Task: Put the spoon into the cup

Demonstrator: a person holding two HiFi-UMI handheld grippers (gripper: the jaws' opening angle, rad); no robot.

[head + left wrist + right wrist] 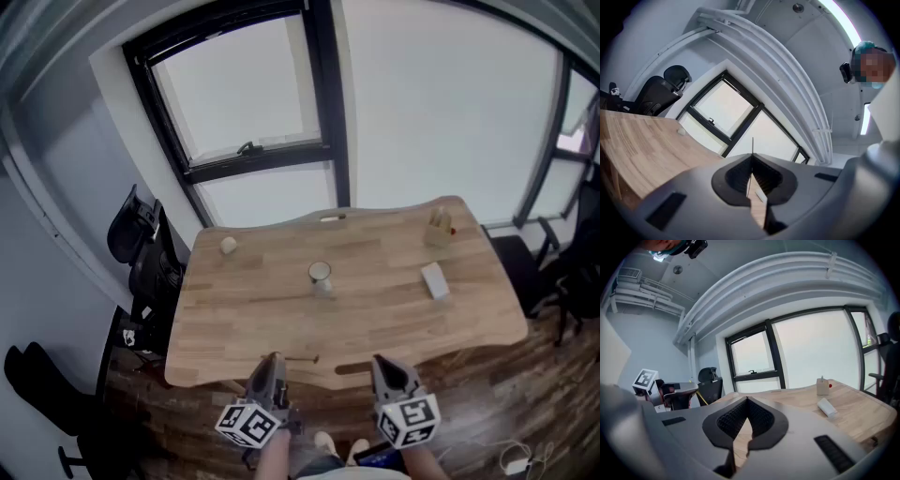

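Note:
A small pale cup (320, 273) stands upright near the middle of the wooden table (244, 300). A thin dark item (302, 358), which may be the spoon, lies by the table's near edge, between my two grippers. My left gripper (272, 361) hangs at that edge just left of it, jaws shut with nothing in them (752, 157). To its right, my right gripper (384, 364) is also shut and empty (747, 399). Both point across the table towards the window. Neither gripper view shows the cup.
A wooden block holder (439, 228) and a white oblong object (434, 280) sit on the table's right side, also in the right gripper view (822, 386) (826, 407). A small round object (228, 246) lies far left. A black office chair (141, 248) stands left of the table.

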